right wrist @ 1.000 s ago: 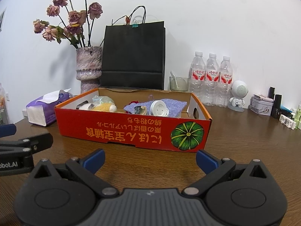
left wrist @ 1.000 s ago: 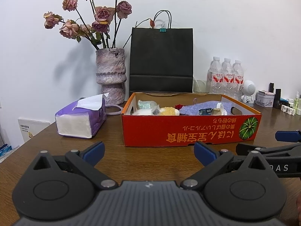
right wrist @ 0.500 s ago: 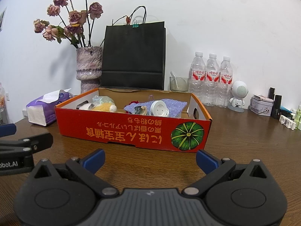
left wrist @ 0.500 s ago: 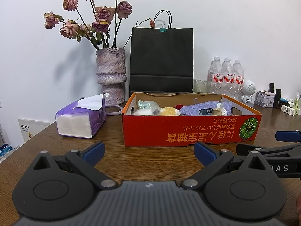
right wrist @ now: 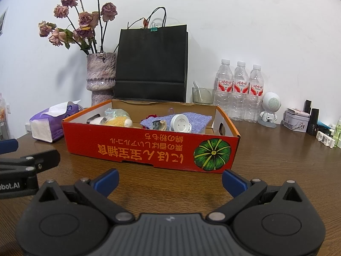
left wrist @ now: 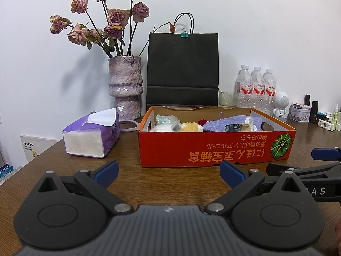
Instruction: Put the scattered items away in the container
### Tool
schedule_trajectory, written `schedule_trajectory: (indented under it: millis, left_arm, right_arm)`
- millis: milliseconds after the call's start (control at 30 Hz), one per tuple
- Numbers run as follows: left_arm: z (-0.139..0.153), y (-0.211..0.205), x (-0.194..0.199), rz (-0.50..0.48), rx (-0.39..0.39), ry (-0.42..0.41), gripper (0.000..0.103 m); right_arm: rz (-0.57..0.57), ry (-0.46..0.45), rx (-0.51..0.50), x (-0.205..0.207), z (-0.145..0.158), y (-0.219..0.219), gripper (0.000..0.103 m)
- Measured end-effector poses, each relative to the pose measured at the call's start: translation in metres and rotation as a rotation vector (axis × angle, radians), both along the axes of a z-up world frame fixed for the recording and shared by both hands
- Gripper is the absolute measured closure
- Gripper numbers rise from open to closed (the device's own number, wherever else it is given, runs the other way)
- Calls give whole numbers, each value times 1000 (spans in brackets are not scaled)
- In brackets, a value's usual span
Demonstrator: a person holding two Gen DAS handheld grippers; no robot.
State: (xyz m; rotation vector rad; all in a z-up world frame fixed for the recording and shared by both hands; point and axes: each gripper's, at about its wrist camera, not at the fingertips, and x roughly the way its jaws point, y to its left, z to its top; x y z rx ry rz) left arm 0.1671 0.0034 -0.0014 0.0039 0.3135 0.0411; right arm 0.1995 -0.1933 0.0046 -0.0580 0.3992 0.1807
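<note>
A red cardboard box point(left wrist: 213, 149) point(right wrist: 149, 149) stands on the brown table ahead of both grippers. Inside lie a purple cloth point(right wrist: 191, 119), a white round device point(right wrist: 180, 122), a yellow plush item point(right wrist: 119, 120), a greenish packet point(left wrist: 166, 119) and other small items. My left gripper point(left wrist: 168, 172) is open and empty, low over the table in front of the box. My right gripper point(right wrist: 170, 179) is open and empty, also in front of the box. Each gripper shows at the edge of the other's view.
A purple tissue pack point(left wrist: 91, 136) lies left of the box. A vase of dried roses point(left wrist: 124, 89) and a black paper bag point(left wrist: 183, 68) stand behind it. Three water bottles point(right wrist: 238, 91), a glass point(right wrist: 202, 95), a white robot figure point(right wrist: 269, 108) and small toiletries point(right wrist: 298, 121) stand at the right.
</note>
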Motion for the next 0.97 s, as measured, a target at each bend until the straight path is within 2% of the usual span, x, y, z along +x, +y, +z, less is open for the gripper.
schedule_trajectory:
  millis: [967]
  left_arm:
    - [1, 0, -3, -14, -5, -10, 0]
  right_arm:
    - [0, -1, -1, 0, 0, 1, 0]
